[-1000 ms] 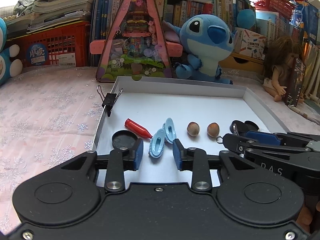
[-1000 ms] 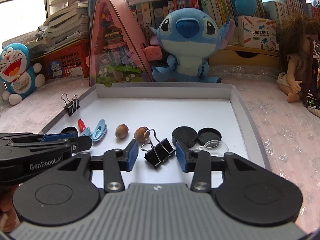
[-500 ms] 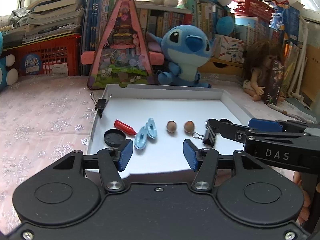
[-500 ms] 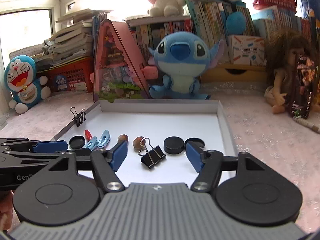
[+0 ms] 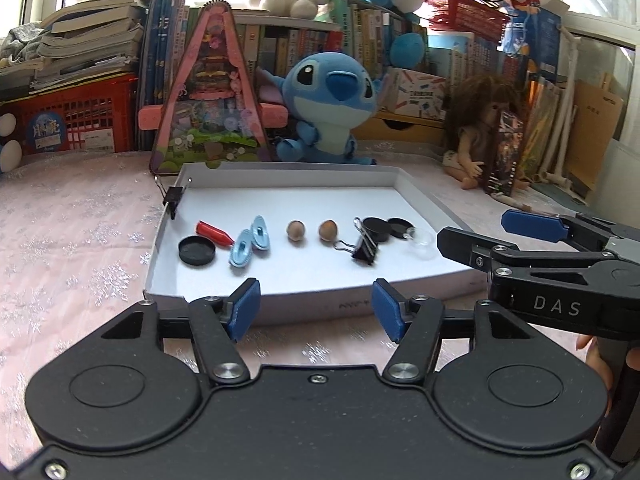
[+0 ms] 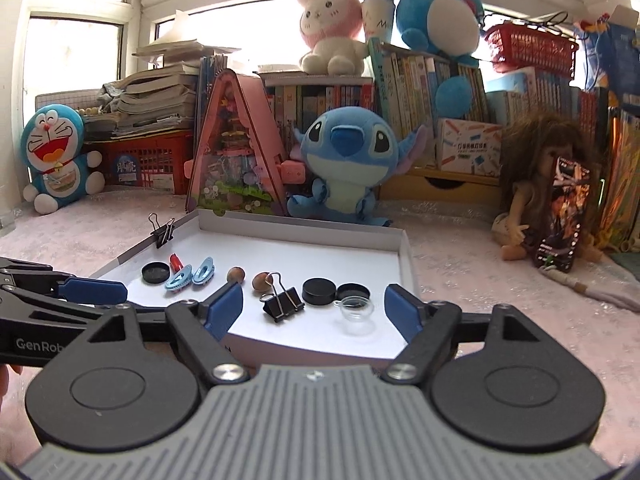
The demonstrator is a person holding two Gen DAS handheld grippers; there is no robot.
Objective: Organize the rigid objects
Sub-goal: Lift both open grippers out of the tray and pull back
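Since the small items are lined up in the tray, both grippers, left and right, are held spread and empty outside it.

Tray near wall fronts both grippers; bare floor behind object row

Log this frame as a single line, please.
left gripper: open, empty | right gripper: open, empty | white tray: small items in row | binder clip lying loose
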